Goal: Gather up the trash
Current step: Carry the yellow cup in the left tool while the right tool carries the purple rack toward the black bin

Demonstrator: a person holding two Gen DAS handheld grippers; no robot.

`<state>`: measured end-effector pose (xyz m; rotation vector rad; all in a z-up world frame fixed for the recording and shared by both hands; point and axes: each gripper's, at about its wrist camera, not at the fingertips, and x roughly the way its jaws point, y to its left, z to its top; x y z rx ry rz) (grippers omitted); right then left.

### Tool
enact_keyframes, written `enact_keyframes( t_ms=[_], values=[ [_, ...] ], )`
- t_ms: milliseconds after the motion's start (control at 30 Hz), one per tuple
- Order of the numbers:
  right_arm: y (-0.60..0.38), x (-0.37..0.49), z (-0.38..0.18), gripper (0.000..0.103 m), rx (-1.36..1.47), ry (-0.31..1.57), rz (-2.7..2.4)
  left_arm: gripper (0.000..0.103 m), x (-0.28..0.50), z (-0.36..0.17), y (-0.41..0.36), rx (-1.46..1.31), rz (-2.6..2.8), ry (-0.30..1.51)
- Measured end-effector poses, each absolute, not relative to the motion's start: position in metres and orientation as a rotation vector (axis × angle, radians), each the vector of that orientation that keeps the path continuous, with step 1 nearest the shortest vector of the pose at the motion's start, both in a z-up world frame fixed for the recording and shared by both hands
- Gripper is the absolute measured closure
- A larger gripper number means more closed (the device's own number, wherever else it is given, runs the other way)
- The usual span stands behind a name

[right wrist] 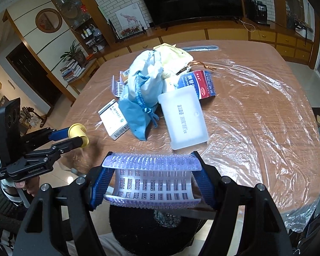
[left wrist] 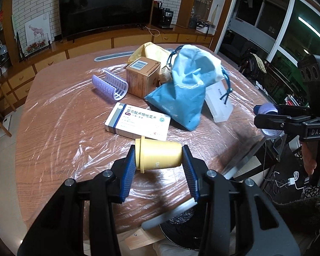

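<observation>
Below both grippers, at bottom centre, I see the dark bin (right wrist: 147, 232); my left gripper (left wrist: 159, 157) pinches the yellow cup (left wrist: 160, 154) sideways, my right gripper (right wrist: 153, 179) the lilac curler (right wrist: 152, 179).

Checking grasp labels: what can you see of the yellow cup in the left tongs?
The yellow cup is a small, matte, plastic-looking tapered cup with a flanged rim and a faint mark on its side. It lies sideways between the left tongs; the blue ribbed pads press its rim end and its base end. It is held clear above the film-covered wooden table, just in front of the white medicine box. The right wrist view shows it empty-looking, mouth partly hidden.
</observation>
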<state>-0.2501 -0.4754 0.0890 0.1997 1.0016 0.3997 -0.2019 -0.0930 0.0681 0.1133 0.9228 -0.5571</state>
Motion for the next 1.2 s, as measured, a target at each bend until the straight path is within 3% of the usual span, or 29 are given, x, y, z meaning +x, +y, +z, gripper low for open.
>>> enact_keyframes(
  t_ms=[1200],
  values=[
    [-0.452, -0.318, 0.065, 0.033, 0.220, 1.122, 0.480, 0.059, -0.278, 0.051, -0.116, 0.160, -0.725, 0.997]
  ],
)
